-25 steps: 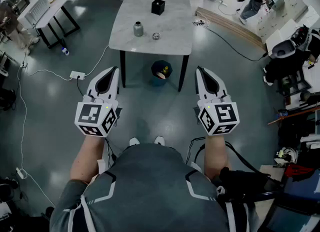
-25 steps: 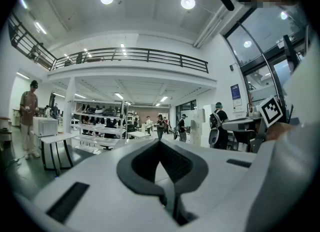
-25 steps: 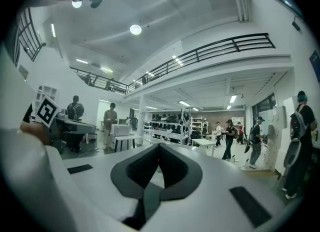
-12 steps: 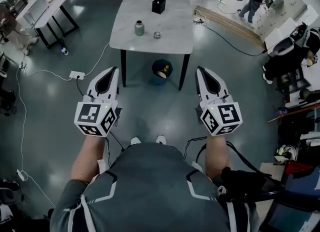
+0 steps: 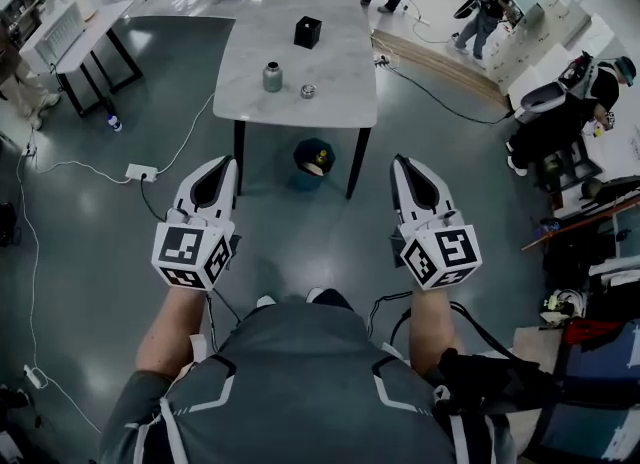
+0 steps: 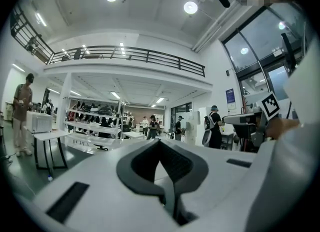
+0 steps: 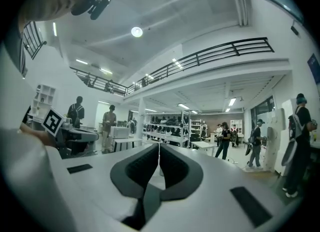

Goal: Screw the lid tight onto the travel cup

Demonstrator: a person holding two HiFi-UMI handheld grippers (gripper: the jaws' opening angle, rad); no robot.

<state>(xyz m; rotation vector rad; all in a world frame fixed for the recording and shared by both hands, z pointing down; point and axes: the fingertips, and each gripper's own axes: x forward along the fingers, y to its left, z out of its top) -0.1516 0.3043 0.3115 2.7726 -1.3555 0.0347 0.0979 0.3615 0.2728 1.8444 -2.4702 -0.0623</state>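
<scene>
Over the grey floor [image 5: 290, 227], the person is holding the left gripper [image 5: 226, 163] and the right gripper [image 5: 401, 164], both closed and empty. Farther ahead, the travel cup [image 5: 272, 77] is standing on the white desk [image 5: 340, 102], its lid [image 5: 308, 91] lying near it.

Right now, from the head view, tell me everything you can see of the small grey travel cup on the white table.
The small grey metal travel cup is a short cylinder with a dull metallic body and a narrower, darker top. It stands upright on the left half of the white marble-look table, resting on the tabletop and touching nothing else. The round silvery lid lies apart to its right, so the lid is not yet screwed on. The black cube-shaped box sits farther back. Finer detail is too small to tell.
</scene>
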